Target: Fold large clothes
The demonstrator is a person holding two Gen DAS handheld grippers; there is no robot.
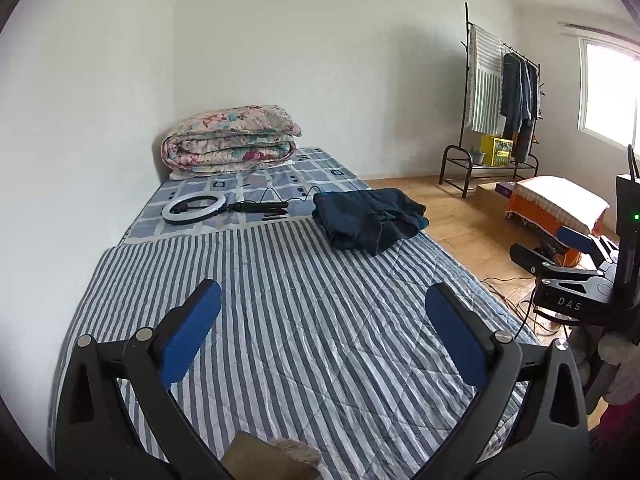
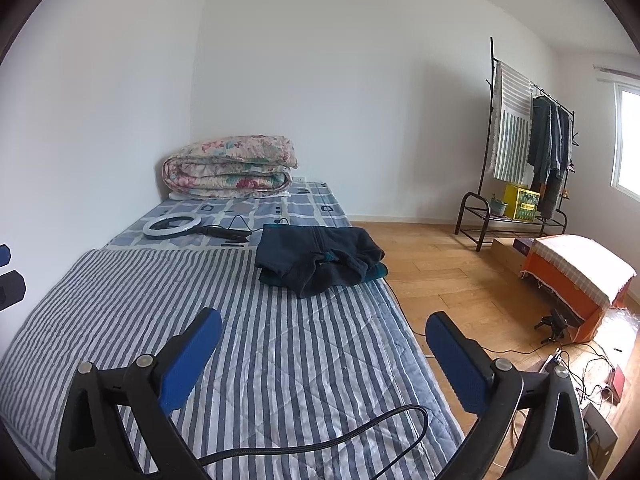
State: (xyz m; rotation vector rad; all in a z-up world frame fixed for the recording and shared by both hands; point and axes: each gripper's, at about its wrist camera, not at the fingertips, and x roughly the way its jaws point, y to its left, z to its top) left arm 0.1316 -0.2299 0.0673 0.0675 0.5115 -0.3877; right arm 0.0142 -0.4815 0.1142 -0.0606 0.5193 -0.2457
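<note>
A dark navy garment (image 1: 370, 216) lies crumpled in a heap on the striped bed cover (image 1: 280, 300), near the bed's right edge. It also shows in the right wrist view (image 2: 320, 260). My left gripper (image 1: 322, 320) is open and empty, held above the cover well short of the garment. My right gripper (image 2: 322, 346) is open and empty, also above the cover (image 2: 160, 300) and short of the garment. The right gripper also shows at the right edge of the left wrist view (image 1: 560, 256), beside the bed.
A ring light (image 1: 194, 208) with its cable lies behind the garment. A folded floral quilt (image 1: 230, 142) sits at the bed's head by the wall. A clothes rack (image 1: 504, 112), an orange covered box (image 1: 556, 212) and floor cables (image 2: 592, 380) stand on the wooden floor to the right.
</note>
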